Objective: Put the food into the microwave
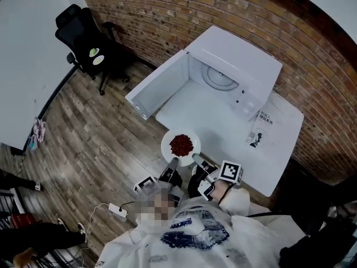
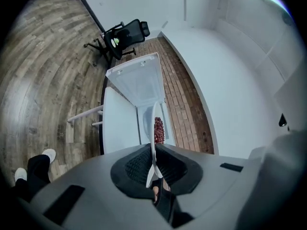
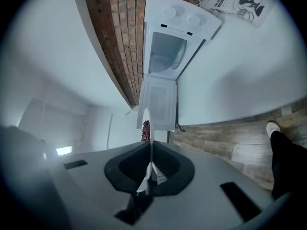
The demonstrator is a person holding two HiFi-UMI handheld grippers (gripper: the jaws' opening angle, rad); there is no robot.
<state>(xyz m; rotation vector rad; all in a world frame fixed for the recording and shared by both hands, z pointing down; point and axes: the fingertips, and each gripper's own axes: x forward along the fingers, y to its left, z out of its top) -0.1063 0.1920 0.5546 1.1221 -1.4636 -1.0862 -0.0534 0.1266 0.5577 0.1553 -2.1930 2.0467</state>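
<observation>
The rim of a white plate (image 1: 167, 151) is gripped from the near side by both claws. The left claw (image 1: 173, 163) is clenched on its near-left edge and the right claw (image 1: 197, 158) on its near-right edge, and the plate is seen edge-on between the jaws in both gripper views. A heap of red food (image 1: 181, 144), perhaps beans or berries, is carried on the plate, which is held at the near edge of the white desk (image 1: 223, 133). Farther back on the desk the white microwave (image 1: 240, 60) is found, its door (image 1: 159, 85) swung wide open to the left and the turntable (image 1: 220, 78) exposed. A printed sheet (image 1: 268, 128) is laid to its right, and a brick wall (image 1: 167, 10) is seen behind.
</observation>
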